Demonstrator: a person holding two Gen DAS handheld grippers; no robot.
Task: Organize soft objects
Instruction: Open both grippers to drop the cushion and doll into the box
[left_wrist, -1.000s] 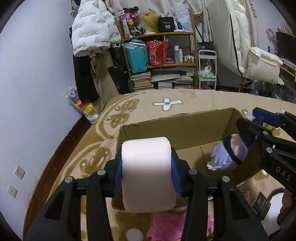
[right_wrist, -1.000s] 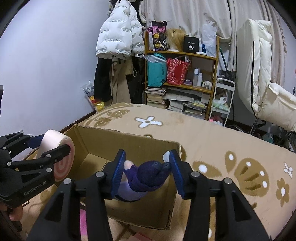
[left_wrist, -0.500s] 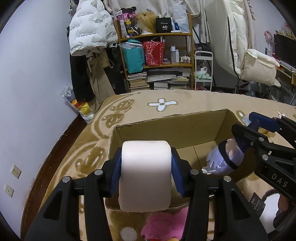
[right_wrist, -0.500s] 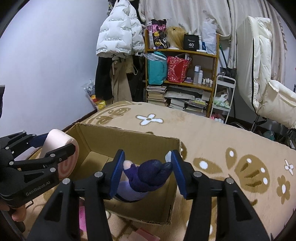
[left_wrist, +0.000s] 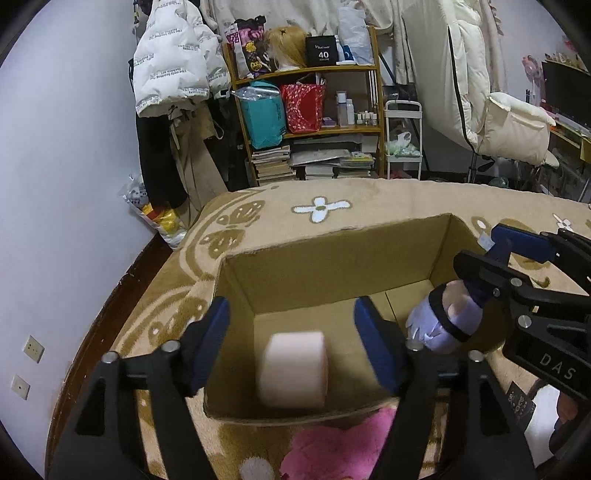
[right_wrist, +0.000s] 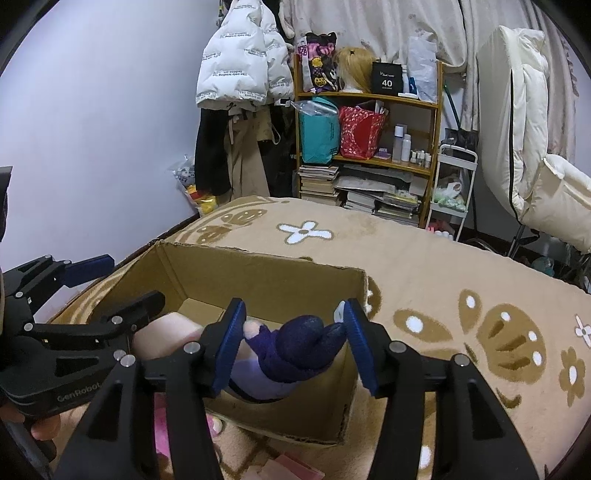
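A tan bed blanket (left_wrist: 388, 206) with brown and white flower patterns carries an open cardboard box (left_wrist: 332, 254) near its front edge. Inside the box, by the near wall, lies a pale pink foam roll (left_wrist: 293, 369), blurred, its long axis running away from the camera, a flat end facing the near wall. The left gripper (left_wrist: 291, 343) hovers above it; its jaws have just been opening and stand released, clear of the roll on both sides. The right gripper (right_wrist: 293, 339) hangs over the box's right end; its jaws have been opening slightly, yet still pinch a small plush doll (right_wrist: 291, 354) by its dark blue hair, its lilac body hanging down into the box.
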